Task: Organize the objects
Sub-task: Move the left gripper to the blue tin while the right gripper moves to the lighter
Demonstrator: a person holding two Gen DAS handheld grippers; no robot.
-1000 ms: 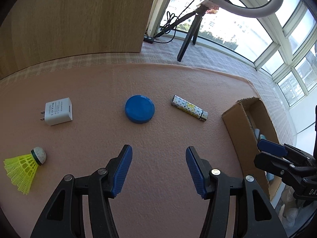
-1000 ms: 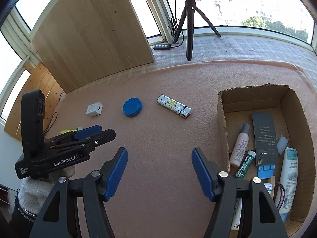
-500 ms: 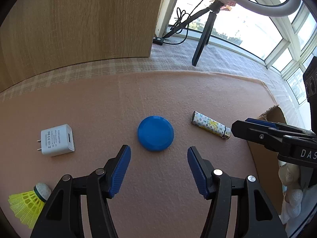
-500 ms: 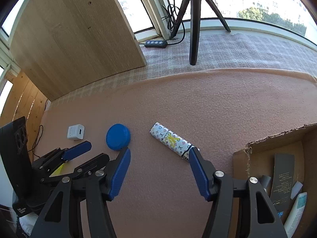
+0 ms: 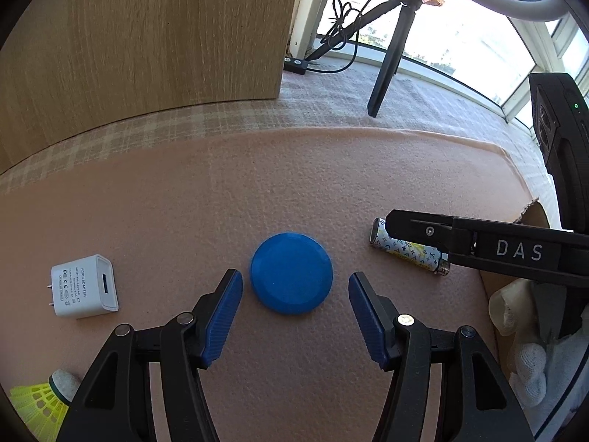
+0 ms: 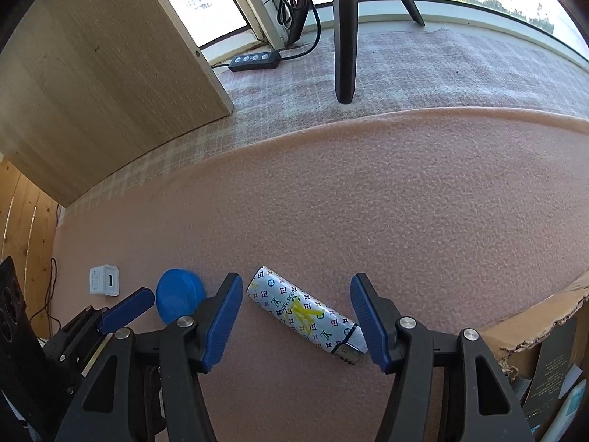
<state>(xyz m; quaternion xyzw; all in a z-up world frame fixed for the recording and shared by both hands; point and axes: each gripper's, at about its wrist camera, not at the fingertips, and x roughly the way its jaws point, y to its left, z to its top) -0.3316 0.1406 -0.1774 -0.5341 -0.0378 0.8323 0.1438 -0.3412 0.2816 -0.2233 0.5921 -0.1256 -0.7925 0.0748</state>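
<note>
Lying flat on the pink mat (image 5: 184, 191), the blue disc (image 5: 292, 273) sits at the lower middle of the left wrist view, just ahead of the left gripper (image 5: 294, 287). Its near edge dips a little way in between the two blue pads (image 5: 224, 316), with a gap of mat on each side; the pads touch nothing and stand spread wider than the disc.

The lighter (image 6: 307, 315), white with a printed pattern and a yellow mark, lies slantwise in the lower middle of the right wrist view. It rests between the fingers of the right gripper (image 6: 296, 313): its plain end is just beside the left finger, its metal end down by the right finger (image 6: 368, 322), partly behind that pad. The right jaws are apart; I cannot tell whether the right pad touches the metal end, and the left pad does not press on the lighter. In the left wrist view the lighter shows at the right, partly covered by a black finger of the right gripper.

A white charger (image 5: 85, 286) lies at the left of the left wrist view, well apart from the disc. A yellow shuttlecock (image 5: 40, 401) peeks in at the lower left corner. The cardboard box (image 6: 530, 335) fills the lower right of the right wrist view, near the lighter's metal end. A tripod leg (image 6: 344, 33) stands beyond the mat at the top
</note>
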